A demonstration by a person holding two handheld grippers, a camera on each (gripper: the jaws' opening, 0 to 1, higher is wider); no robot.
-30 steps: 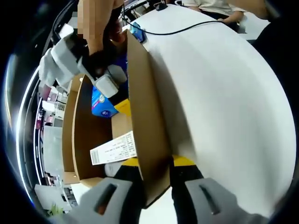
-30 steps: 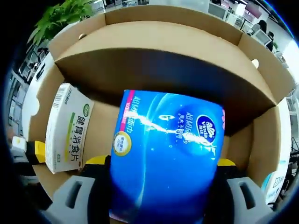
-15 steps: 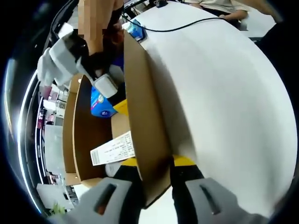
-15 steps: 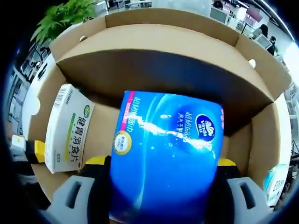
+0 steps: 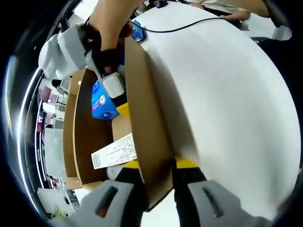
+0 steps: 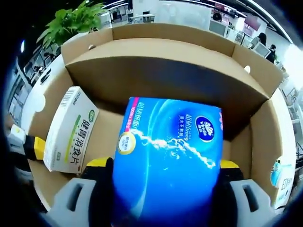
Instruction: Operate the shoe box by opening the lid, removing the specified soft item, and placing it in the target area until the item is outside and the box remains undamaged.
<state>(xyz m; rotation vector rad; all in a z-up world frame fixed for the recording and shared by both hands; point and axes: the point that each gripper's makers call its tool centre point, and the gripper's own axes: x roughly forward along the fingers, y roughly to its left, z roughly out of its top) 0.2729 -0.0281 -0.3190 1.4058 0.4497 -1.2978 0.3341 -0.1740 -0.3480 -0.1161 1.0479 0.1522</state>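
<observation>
Two grippers at work, lid already open. Largest first: white counter (image 5: 227, 109), carrying the shoe box (image 6: 165, 61) near one edge, cardboard flap raised behind the cavity. Left gripper (image 5: 158, 189) pinching the box's side wall (image 5: 144, 123) near its corner, one jaw inside and one outside, steadying the box. Right gripper (image 6: 165, 189) pressed against both sides of the blue tissue pack (image 6: 168, 156), jaws closed on it, pack riding high between them but seemingly not yet over the box rim. Same pack visible from the left gripper view as a blue patch (image 5: 102, 101) under the right gripper (image 5: 112, 85). Smaller white-and-green carton (image 6: 66, 127) lying inside against one side wall, beside the pack, untouched. White label slip (image 5: 116, 151) on the box floor or inner wall, hard to tell which.

Judged progress: opening done, soft item gripped, lift-out under way. Left to do: clearing the rim, carrying over, setting down in the target area. No visible tear or crush in the box.
</observation>
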